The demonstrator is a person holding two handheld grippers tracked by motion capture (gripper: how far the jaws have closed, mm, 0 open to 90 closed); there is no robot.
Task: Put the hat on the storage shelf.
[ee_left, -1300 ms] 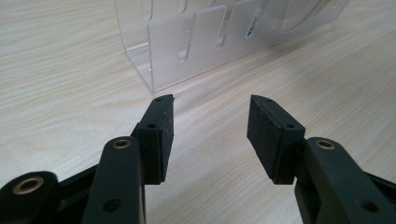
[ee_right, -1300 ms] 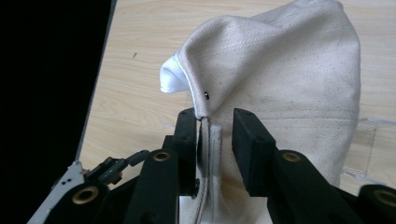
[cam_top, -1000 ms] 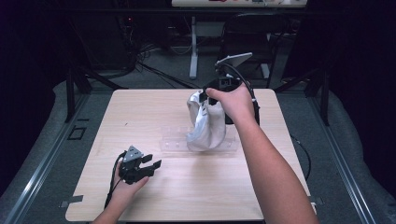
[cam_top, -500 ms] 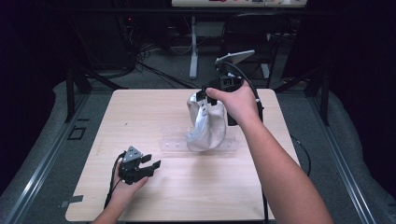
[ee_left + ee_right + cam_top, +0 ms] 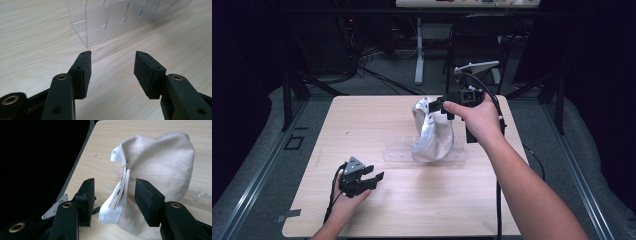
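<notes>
Writing or labels: none readable. One cream cloth cap (image 5: 432, 134) stands on one clear acrylic rack (image 5: 398, 154) at the worktop's (image 5: 362, 120) centre. Right gripper (image 5: 438, 106), at one o'clock, has just been opening, fingers released beside the cap; left gripper (image 5: 368, 181), at seven o'clock, has just been opening, fingers apart and empty.

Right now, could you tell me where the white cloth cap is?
In the high view the white cloth cap stands draped on the clear acrylic rack at the table's middle, right of centre, just in front of the open right claw.
</notes>
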